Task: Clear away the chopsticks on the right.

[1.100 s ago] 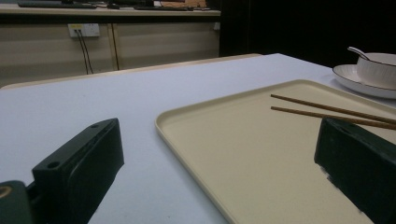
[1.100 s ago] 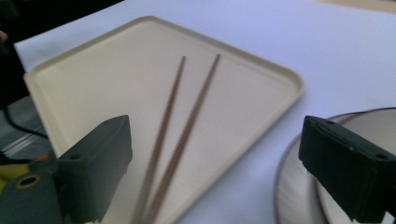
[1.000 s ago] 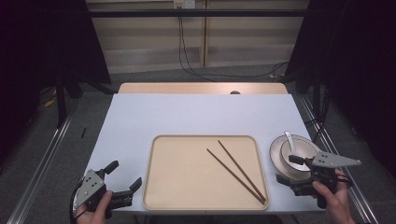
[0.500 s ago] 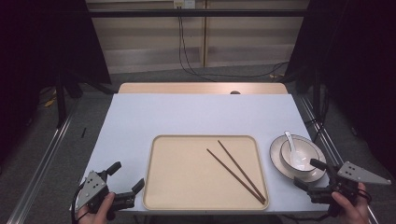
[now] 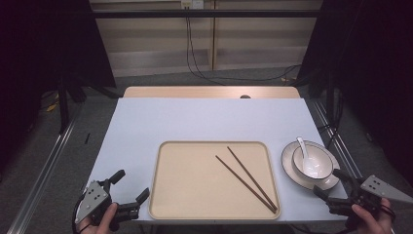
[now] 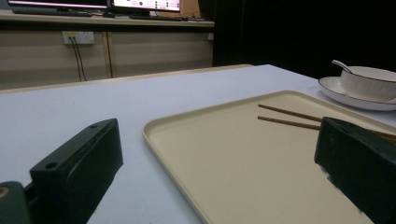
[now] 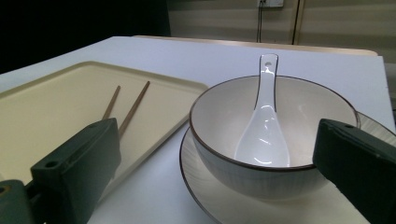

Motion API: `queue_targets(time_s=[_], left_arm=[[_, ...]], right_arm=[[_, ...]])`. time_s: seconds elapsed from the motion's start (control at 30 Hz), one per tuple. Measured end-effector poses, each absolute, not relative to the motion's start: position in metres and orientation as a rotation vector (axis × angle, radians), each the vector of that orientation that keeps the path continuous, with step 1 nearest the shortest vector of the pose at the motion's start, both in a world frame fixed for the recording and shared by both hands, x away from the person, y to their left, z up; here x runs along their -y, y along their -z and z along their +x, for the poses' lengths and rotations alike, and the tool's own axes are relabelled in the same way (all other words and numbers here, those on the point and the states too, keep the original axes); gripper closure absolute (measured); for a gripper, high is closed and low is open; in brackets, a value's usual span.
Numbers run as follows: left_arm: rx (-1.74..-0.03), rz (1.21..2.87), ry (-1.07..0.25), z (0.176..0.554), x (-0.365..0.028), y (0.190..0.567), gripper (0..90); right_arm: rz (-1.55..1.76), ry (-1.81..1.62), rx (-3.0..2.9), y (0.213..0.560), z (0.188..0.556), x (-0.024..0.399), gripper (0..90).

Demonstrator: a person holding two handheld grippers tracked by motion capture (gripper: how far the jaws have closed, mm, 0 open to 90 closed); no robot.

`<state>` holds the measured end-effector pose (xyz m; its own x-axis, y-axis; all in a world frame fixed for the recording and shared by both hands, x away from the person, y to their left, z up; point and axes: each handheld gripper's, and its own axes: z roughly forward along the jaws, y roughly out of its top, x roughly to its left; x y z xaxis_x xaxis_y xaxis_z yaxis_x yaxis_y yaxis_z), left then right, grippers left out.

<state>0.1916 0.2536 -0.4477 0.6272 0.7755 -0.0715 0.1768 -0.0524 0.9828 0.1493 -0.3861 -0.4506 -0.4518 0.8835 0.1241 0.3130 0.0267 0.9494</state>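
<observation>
A beige tray (image 5: 195,195) lies at the table's near middle with two dark chopsticks (image 5: 246,178) slanting across its right half. To its right, a white bowl (image 5: 319,168) holding a white spoon (image 5: 304,152) stands on a saucer (image 5: 287,163). My right gripper (image 5: 326,182) is just in front of the saucer. Its jaws have just been opening and stand wide, with nothing between them. From it I see the bowl (image 7: 224,112) and spoon (image 7: 264,130) close ahead. My left gripper (image 5: 131,184) is open, left of the tray's near corner, facing the tray (image 6: 233,154) and chopsticks (image 6: 289,116).
The pale tablecloth (image 5: 209,119) runs bare behind the tray to a wooden strip (image 5: 209,91) at the far edge. Both hands sit at the near table edge. Dark curtains flank the table, and cables (image 5: 195,58) trail on the floor behind.
The right gripper has drawn back from over the saucer toward the near right corner and sunk a little, uncovering the bowl and spoon. The left gripper has stayed put.
</observation>
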Motion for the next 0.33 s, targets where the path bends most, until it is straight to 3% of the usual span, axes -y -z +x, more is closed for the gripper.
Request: queue_targets(time_s=[0.33], left_arm=[[-0.828, 1.587, -0.59, 0.1947, -0.2591, 0.4496, 0.9]], right_arm=[[1.147, -1.383, -1.824, 0.4538, 0.1492, 0.3841, 0.3]])
